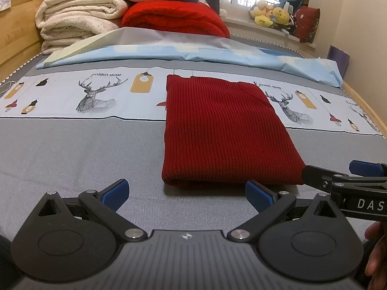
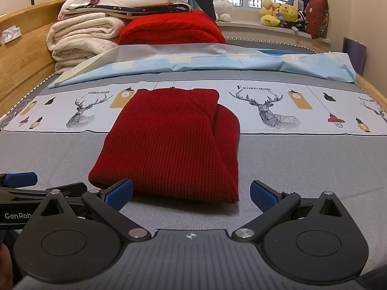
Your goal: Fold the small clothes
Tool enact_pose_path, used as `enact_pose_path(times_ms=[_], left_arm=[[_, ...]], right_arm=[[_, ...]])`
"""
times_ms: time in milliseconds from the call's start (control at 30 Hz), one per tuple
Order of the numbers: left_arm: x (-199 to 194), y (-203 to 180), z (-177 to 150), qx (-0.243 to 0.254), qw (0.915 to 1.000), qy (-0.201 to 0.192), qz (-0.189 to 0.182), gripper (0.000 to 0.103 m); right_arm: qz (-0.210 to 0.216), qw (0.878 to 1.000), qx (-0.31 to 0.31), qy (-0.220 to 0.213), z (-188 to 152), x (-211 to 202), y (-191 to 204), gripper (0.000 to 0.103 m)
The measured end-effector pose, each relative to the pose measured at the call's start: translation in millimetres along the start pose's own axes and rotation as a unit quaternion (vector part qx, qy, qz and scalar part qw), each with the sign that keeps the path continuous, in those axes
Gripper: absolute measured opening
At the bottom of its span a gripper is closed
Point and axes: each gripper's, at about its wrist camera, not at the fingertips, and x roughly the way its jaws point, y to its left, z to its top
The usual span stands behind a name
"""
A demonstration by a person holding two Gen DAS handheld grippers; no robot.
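Both my grippers, left gripper (image 1: 186, 193) and right gripper (image 2: 192, 194), fingers spread wide, nothing held; red knit sweater (image 2: 169, 142) lies folded on bed (image 2: 60, 157) just ahead; risk: pinching only top layer, fold opens

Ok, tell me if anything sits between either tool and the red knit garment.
Nothing visible does. The red knit garment lies folded on the grey bed sheet, and only bare sheet separates its near edge from the open right tool and the open left tool.
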Motion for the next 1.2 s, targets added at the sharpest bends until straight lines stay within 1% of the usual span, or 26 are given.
enact_pose_path(times_ms=[1200], left_arm=[[4.5,0.5,-4.0,-0.002,1.0000,0.008,-0.001,0.102]], right_arm=[[0.000,1.000,0.001,0.008,-2.8,3.1,0.3,0.102]])
